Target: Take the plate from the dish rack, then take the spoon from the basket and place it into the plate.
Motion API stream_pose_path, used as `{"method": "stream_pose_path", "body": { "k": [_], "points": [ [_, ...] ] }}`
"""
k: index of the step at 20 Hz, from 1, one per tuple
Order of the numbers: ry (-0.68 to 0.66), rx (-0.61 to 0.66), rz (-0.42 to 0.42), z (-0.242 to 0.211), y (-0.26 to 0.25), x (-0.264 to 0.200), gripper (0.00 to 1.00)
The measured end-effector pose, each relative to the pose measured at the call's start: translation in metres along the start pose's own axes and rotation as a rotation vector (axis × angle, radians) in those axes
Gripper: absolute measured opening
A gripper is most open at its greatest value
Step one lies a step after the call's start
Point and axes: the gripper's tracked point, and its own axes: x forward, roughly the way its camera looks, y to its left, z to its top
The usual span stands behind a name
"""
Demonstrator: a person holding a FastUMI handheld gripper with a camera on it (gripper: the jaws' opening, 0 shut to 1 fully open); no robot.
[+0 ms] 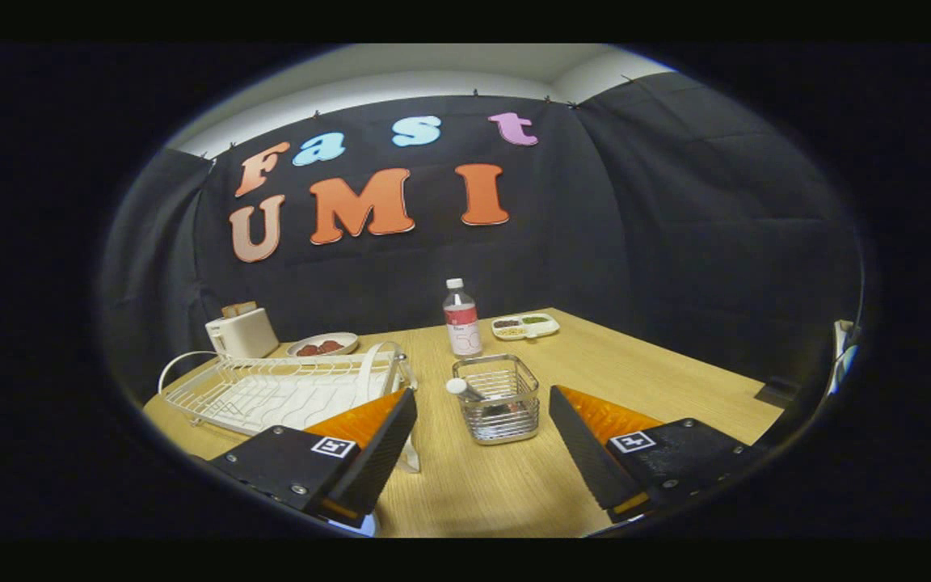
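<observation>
A white wire dish rack (pixel 271 392) lies on the wooden table to the left, just beyond my left finger. A white plate (pixel 367 378) stands on edge at the rack's right end, partly hidden behind that finger. A small metal wire basket (pixel 506 412) stands just ahead, in line with the gap between the fingers. A spoon (pixel 460 387) leans in it, its white handle end sticking out over the left rim. My gripper (pixel 482 394) is open wide and holds nothing, its fingers hovering above the table short of both the rack and the basket.
A clear bottle (pixel 462 319) with a red label stands behind the basket. Farther back are a divided snack tray (pixel 524 326), a dish of red food (pixel 322 346) and a cream toaster (pixel 241 333) with a white cord. Bare table (pixel 659 380) stretches to the right.
</observation>
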Motion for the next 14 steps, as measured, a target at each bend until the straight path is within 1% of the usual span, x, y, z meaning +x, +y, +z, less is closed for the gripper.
{"method": "stream_pose_path", "body": {
  "k": [3,7,8,9,10,11,13,14],
  "points": [
    [-0.012,-0.052,0.004,0.001,0.006,0.014,0.94],
    [-0.038,-0.079,0.015,0.002,0.015,0.027,0.74],
    [-0.038,-0.083,0.006,0.002,0.014,0.030,0.66],
    [-0.033,-0.088,0.003,0.000,0.014,0.033,0.60],
    [-0.020,-0.090,0.006,-0.003,0.015,0.036,0.45],
    [-0.009,-0.082,0.008,-0.006,0.015,0.038,0.38],
    [-0.039,-0.091,-0.036,0.002,0.004,0.039,0.16],
    [-0.038,-0.083,-0.033,0.006,0.002,0.039,0.13]
  ]
}}
